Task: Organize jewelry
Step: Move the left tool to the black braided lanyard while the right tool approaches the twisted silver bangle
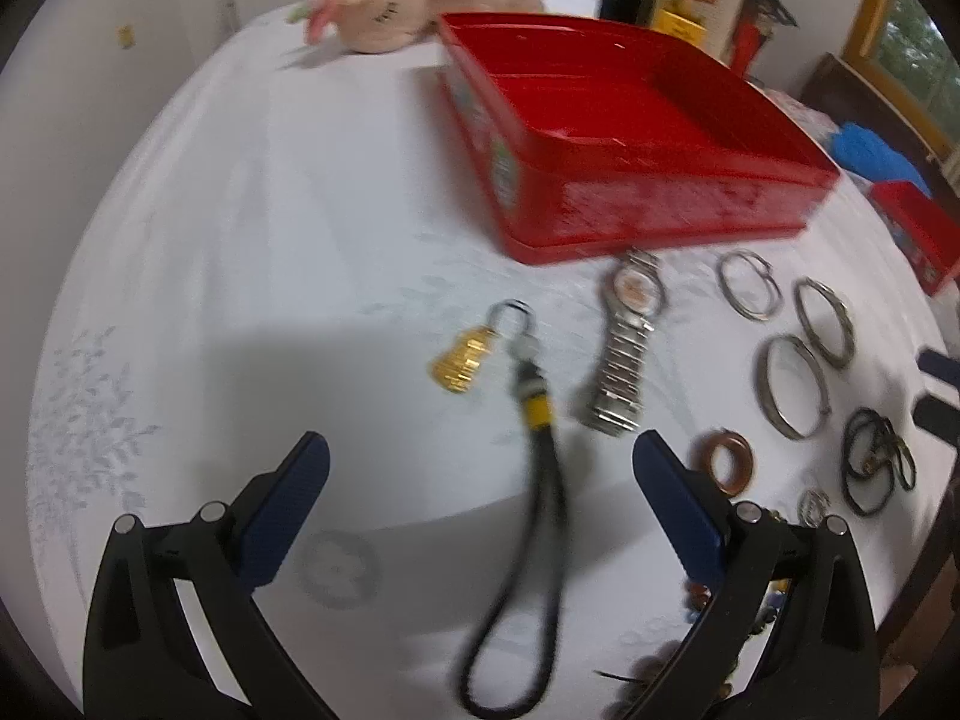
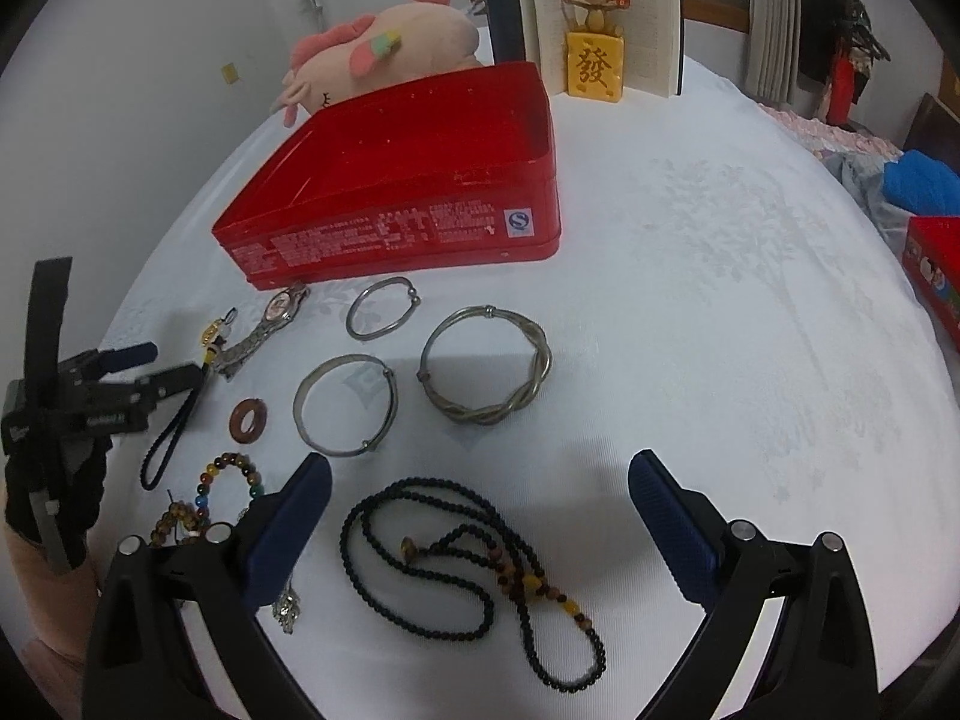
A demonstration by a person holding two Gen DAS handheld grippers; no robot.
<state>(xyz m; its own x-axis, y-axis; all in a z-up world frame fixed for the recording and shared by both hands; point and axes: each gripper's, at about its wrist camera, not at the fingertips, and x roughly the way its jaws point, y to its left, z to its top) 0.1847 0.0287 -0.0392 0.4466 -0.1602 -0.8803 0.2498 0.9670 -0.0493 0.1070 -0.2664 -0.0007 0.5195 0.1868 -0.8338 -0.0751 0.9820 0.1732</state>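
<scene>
Left wrist view has the left tool (image 1: 480,468) spread wide, nothing in it, hovering over a black cord keychain (image 1: 528,480) with a gold charm (image 1: 461,360) on the white table (image 1: 240,240). A steel watch (image 1: 624,348) lies just right of it, near the front wall of the open red tin (image 1: 600,204). Right wrist view: right tool (image 2: 480,480) also wide apart, above a black bead necklace (image 2: 420,570). Three silver bangles (image 2: 486,366) sit between necklace and tin.
</scene>
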